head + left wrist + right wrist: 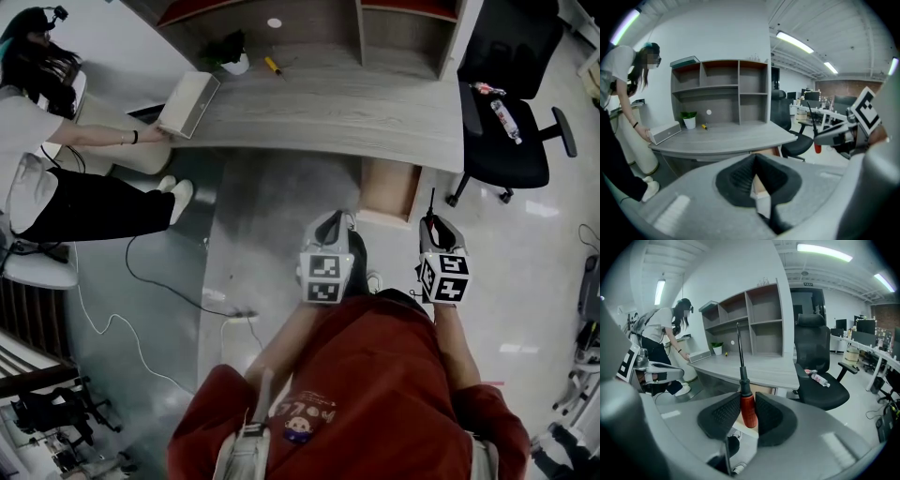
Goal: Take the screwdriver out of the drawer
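The screwdriver (748, 409) has a red handle and a long dark shaft that points up. My right gripper (749, 404) is shut on its handle, the pads pressing both sides. In the head view the shaft (431, 202) sticks out ahead of the right gripper (433, 225), just right of the open wooden drawer (386, 187) under the desk. My left gripper (332, 219) hangs beside it at the drawer's left. Its pads (740, 176) meet at the tip with nothing between them. The left gripper view also catches the screwdriver (817, 147) in the right gripper (834, 136).
A grey desk (328, 112) with a shelf unit stands ahead. On it are a white box (187, 103), a small plant pot (234, 64) and a yellow tool (272, 66). A person (56, 159) leans on its left end. A black office chair (506, 141) carrying a bottle (503, 117) stands right.
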A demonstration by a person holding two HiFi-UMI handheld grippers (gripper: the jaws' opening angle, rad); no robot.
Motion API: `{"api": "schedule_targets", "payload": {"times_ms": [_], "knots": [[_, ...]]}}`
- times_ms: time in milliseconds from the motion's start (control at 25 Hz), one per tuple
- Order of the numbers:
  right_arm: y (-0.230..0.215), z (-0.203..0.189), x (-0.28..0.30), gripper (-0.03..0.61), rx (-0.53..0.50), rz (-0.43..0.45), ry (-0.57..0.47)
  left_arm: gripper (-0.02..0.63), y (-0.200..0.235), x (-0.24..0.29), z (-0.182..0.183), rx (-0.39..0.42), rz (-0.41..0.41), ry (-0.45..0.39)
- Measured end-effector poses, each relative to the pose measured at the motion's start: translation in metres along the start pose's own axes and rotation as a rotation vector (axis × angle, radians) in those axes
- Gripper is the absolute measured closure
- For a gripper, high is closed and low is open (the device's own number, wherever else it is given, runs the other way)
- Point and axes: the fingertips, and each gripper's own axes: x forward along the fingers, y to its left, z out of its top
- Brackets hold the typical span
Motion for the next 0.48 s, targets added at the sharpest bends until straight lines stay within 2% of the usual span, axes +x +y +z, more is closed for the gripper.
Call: {"api": "schedule_targets", "payload": {"times_ms": [480], "knots": [[0.010, 0.006, 0.010, 0.483, -0.003, 0.015, -0.004, 0.615, 0.014, 0.001, -0.003, -0.019, 0.008, 0.006]]}}
